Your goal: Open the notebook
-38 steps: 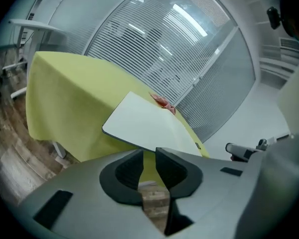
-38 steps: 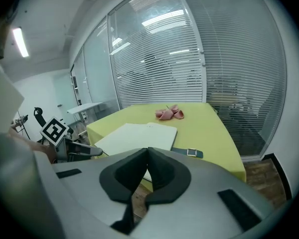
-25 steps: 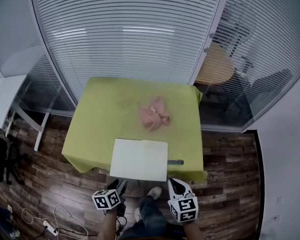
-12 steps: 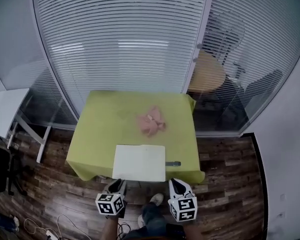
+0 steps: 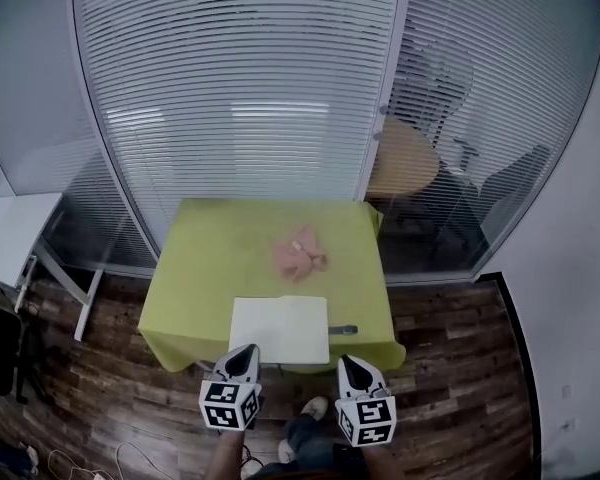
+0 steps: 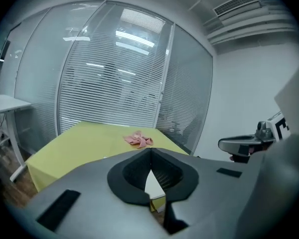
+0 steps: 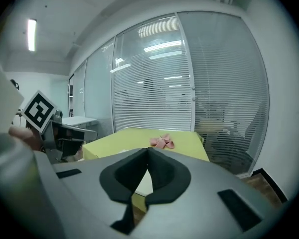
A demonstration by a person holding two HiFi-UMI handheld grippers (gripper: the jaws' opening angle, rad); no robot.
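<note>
On the yellow-green counter [image 5: 205, 258], at its near edge and a little right of middle, a white notebook [image 5: 279, 329], lying flat, plain white face up. Just beside its right edge, a small dark object [image 5: 344, 329], too small to identify. Farther back, near the counter's middle, a crumpled pink cloth [image 5: 298, 254], well apart from the notebook. Behind the counter, glass walls with white blinds [image 5: 240, 88]; around it, a dark wood floor [image 5: 450, 388]. Left gripper [image 5: 245, 352] and right gripper [image 5: 347, 362] side by side in the air, just short of the counter's near edge, both pointing toward the far side and touching nothing. Left jaws just closed, now clenched tip to tip, nothing between them. Right jaws likewise pressed together on nothing. Notebook visible past both pairs of tips in the two gripper views, not reached by either.
</note>
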